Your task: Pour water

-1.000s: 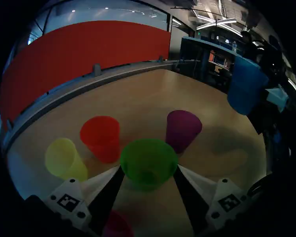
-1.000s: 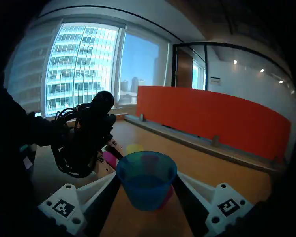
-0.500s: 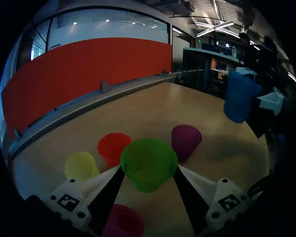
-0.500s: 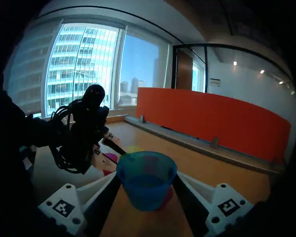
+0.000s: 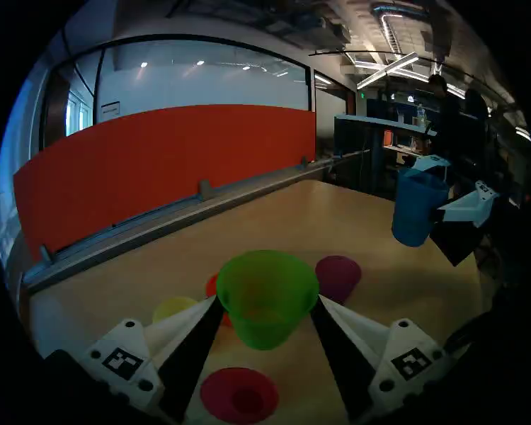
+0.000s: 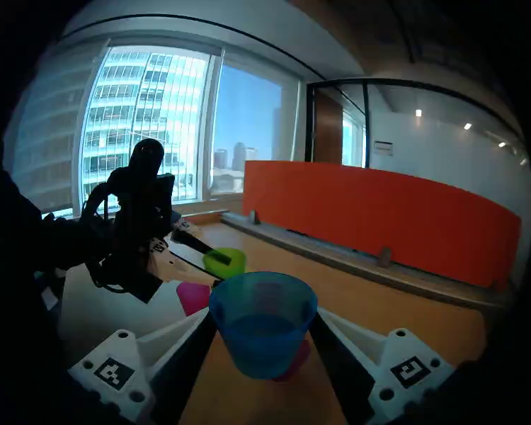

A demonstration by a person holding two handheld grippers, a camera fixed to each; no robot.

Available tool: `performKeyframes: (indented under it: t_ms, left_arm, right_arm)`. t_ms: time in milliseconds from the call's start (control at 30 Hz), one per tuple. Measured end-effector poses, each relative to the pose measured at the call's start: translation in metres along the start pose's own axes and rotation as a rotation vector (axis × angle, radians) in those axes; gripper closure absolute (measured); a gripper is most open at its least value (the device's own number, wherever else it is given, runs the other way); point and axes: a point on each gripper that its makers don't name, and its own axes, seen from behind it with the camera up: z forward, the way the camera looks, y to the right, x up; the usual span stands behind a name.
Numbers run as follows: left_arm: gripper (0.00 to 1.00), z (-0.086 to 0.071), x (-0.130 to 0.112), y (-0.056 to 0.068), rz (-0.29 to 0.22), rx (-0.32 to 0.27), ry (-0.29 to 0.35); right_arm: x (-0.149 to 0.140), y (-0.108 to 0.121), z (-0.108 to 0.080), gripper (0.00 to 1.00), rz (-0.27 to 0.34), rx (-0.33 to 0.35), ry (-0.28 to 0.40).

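Wooden table point(image 5: 301, 212); translucent blue cup point(image 6: 263, 322), water inside, upright; green cup point(image 5: 267, 297) upright.

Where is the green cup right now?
In the left gripper view the green cup is in the middle, held by the left gripper above the wooden table, with the pink cup lower in the picture.
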Motion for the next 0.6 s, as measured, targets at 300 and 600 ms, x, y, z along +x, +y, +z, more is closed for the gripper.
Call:
performKeyframes:
  t_ms: [300,600]
  left_arm:
    - [0.14,-0.023,0.022,-0.016,-0.018,0.027,0.073]
    - [0.14,-0.046,0.045,-0.025,-0.021,0.054,0.154]
  right_arm:
    - [0.003,0.000,0.001,0.10,-0.003,-0.001,0.001]
    - [0.007,-0.002,0.002,0.11,-0.008,0.003,0.004]
